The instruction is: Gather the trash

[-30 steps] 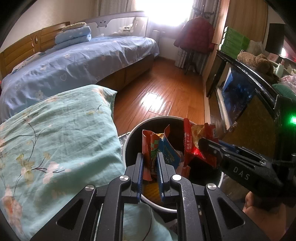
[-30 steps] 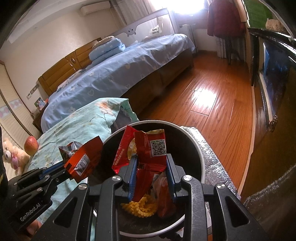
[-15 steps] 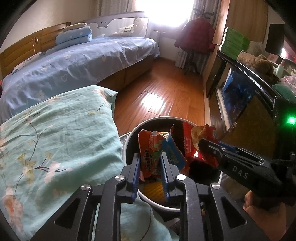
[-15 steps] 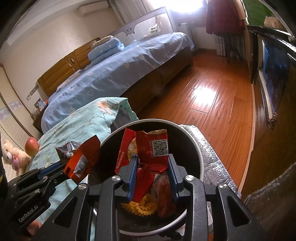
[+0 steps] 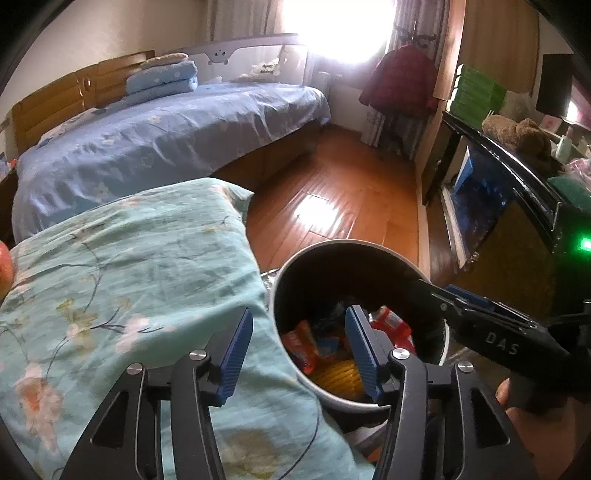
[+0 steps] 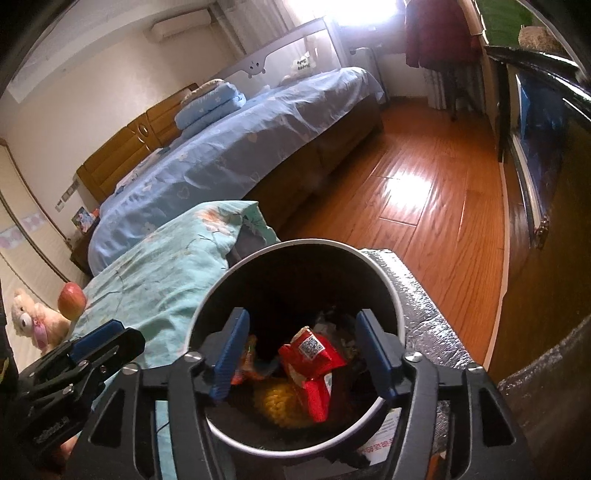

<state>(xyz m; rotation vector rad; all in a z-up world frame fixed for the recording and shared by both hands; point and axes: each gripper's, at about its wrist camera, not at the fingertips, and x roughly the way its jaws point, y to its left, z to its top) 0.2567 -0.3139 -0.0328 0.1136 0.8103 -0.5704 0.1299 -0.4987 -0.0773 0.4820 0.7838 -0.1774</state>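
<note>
On my feeds the blue-sheeted bed (image 6: 236, 147) fills the far side, with the teal floral quilt (image 5: 122, 280) nearer. Just beside the quilt stands the round bin (image 6: 391, 295). My left hand-held gripper (image 5: 299, 350) is spread wide over its rim, empty; my right hand-held gripper (image 6: 303, 354) is released too, above the red wrapper (image 6: 314, 358) lying inside the bin on yellow trash (image 6: 280, 402).

A wooden floor (image 5: 332, 184) is lit by a bright far window (image 5: 332, 29). A bed (image 5: 166, 129) covered in blue sheets is set at the left, a dark cabinet (image 5: 517, 206) at the right.
</note>
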